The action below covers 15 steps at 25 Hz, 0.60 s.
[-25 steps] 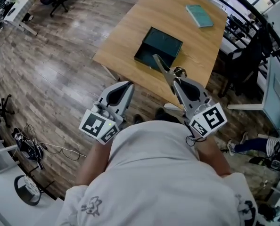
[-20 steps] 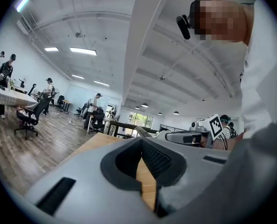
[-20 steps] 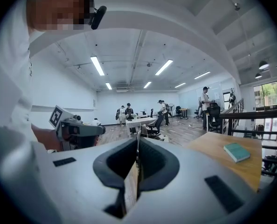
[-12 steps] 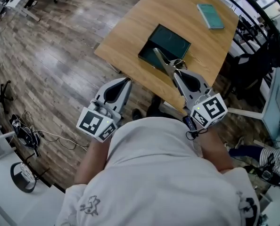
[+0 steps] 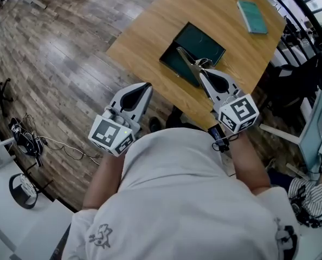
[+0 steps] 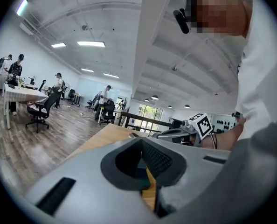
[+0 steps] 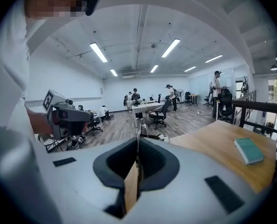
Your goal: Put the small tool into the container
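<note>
Looking down in the head view, the right gripper [image 5: 201, 72] is clamped on a small metal tool [image 5: 185, 58]. The tool's tip reaches over the dark green container [image 5: 201, 39] on the wooden table [image 5: 150, 31], and only this view shows that container. The left gripper [image 5: 146, 86] hangs near the table's edge. Its own view shows its jaws together with nothing between them. The right gripper view shows jaws pinching the tool's thin metal, with a teal book [image 7: 248, 150] lying on the table.

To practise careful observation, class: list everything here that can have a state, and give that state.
right gripper: shut on the small tool.
small tool: gripped, its tip over the container, not yet released.
container: open-topped, on the table, looks empty.
left gripper: shut, holding nothing.
book: closed, lying flat on the table.
</note>
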Available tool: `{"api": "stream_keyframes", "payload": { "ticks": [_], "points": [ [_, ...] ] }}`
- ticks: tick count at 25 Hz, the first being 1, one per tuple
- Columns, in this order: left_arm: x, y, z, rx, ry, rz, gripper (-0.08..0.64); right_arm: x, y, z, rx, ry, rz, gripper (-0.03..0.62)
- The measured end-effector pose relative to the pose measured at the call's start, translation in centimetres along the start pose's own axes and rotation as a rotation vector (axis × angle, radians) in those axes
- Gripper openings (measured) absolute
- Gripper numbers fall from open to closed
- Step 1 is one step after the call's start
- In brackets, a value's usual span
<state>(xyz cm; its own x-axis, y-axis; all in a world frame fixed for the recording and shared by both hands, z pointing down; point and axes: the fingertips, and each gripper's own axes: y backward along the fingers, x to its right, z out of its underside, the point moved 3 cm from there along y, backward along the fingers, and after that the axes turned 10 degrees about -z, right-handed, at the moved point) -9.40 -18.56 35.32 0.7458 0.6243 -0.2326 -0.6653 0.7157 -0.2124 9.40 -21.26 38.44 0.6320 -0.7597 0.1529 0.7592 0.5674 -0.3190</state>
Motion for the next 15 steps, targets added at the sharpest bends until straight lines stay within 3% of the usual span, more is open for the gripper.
{"api": "stream_keyframes", "payload": {
  "ticks": [15],
  "points": [
    [-1.3,-5.7,4.2,-0.112,0.057,-0.021,0.006,5.5,-5.2,7.6,-0.202,-0.061,-0.092,0.018]
  ]
}}
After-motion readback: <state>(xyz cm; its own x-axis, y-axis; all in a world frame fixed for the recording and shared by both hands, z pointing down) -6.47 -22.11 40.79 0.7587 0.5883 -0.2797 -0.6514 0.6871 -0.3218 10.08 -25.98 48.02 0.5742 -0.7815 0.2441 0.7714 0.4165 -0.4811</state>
